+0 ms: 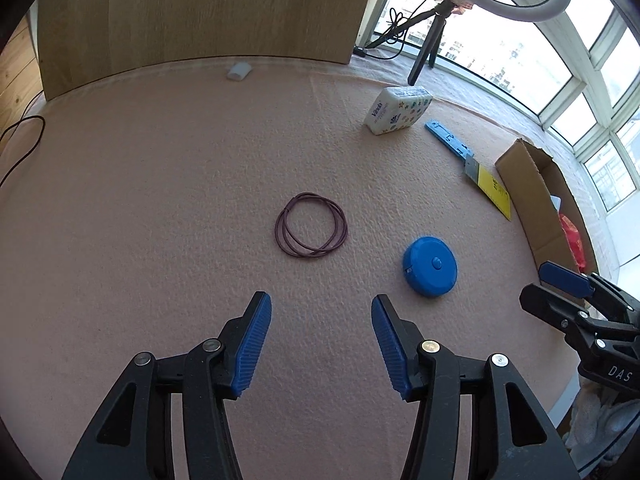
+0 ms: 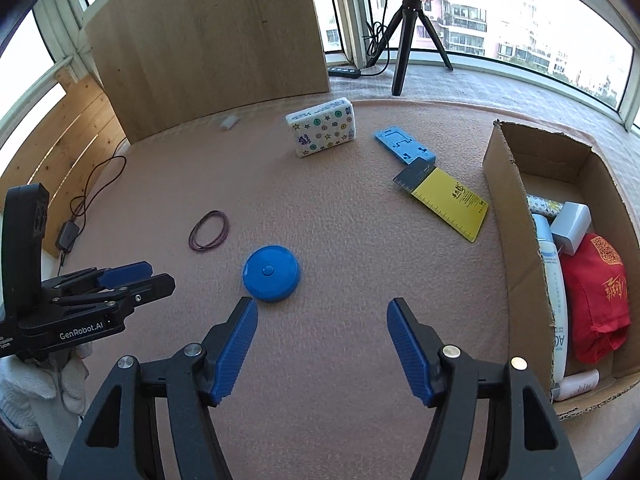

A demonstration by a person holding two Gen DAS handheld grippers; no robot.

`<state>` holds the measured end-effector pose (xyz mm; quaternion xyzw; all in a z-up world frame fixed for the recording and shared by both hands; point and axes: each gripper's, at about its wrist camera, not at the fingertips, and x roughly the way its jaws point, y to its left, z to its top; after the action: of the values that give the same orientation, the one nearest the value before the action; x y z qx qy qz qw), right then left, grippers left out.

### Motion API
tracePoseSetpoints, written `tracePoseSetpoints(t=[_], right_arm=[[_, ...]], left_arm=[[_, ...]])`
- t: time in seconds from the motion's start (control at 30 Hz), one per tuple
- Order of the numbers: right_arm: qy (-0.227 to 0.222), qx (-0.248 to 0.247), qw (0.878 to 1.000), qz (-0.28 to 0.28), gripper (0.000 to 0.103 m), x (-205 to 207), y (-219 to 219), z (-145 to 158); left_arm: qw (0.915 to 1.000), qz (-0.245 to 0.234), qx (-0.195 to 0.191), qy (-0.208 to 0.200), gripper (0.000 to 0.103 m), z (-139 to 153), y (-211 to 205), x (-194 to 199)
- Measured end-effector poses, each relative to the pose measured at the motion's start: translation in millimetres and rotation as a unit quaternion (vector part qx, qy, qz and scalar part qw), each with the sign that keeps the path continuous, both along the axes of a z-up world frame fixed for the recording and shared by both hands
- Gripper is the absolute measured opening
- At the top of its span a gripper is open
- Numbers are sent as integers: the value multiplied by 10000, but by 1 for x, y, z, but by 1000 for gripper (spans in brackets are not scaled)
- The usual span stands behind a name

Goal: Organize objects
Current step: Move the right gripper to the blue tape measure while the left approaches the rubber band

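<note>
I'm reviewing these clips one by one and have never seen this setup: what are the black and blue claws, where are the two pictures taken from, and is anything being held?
They are two hand-held grippers, worked by a person, not a robot arm. Each carries a camera looking along its jaws. One picture looks from the left gripper, the other from the right gripper. Both stand open and hold nothing. On the pink mat lie a blue tape measure, a loop of rubber bands, a tissue pack, a blue plastic part and a yellow ruler card. To the right, a cardboard box already contains a red pouch and bottles.
</note>
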<state>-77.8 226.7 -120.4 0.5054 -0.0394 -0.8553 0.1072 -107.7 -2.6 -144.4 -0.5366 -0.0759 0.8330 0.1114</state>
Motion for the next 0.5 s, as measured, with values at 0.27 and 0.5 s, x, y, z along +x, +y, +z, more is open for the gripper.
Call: tracePoseSetpoints(t=[0.27,0.5], right_arm=[[-140,260,9993,244,66,-14,-31,-17],[-264,441,9974,509,67,-24,-54,-31]], left_arm=[[10000,-49,-35,-80,58,-11,6,-28],[9997,-133,-148,-145,58,-18,15,-51]])
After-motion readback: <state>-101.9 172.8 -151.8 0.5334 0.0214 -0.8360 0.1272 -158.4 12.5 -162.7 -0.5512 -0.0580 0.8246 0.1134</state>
